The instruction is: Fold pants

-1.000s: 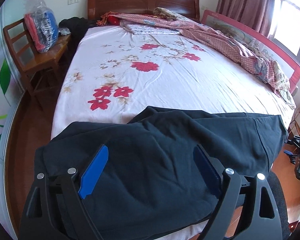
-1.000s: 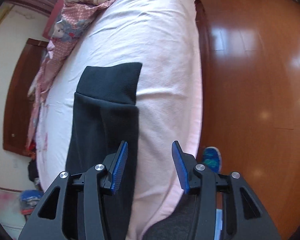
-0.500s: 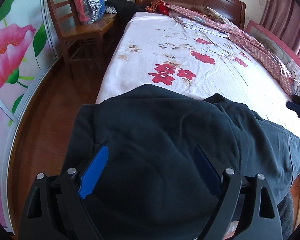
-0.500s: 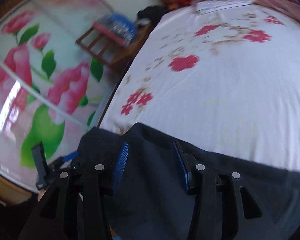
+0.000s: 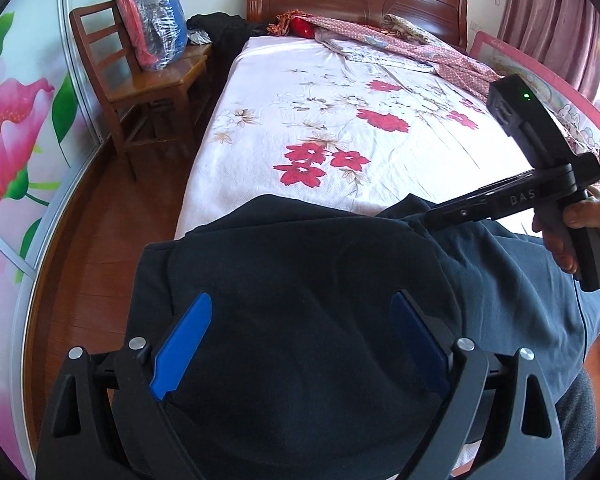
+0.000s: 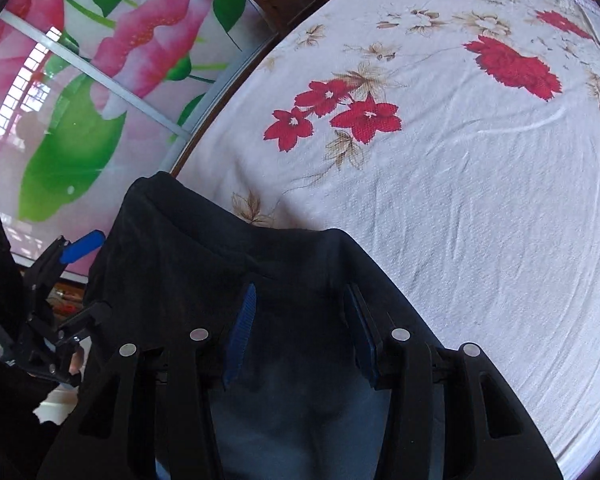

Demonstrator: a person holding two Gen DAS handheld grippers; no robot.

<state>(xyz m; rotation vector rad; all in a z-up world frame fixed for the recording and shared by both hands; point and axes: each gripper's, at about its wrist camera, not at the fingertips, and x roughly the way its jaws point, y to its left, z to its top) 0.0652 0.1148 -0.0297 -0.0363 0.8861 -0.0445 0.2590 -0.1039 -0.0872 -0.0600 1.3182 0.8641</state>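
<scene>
Dark pants (image 5: 300, 280) lie at the near edge of the bed (image 5: 380, 152). Left tool (image 5: 300, 340) over them, jaws opening, nothing pinched. Right tool (image 6: 300, 320) half-open above the waistband fold, no grip.

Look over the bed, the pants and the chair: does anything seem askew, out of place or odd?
Somewhat. The dark pants lie rumpled at the foot of the bed, one corner hanging over its edge. A crumpled blanket is pushed along the far side. A plastic-wrapped bundle sits on the chair. No damage.
</scene>
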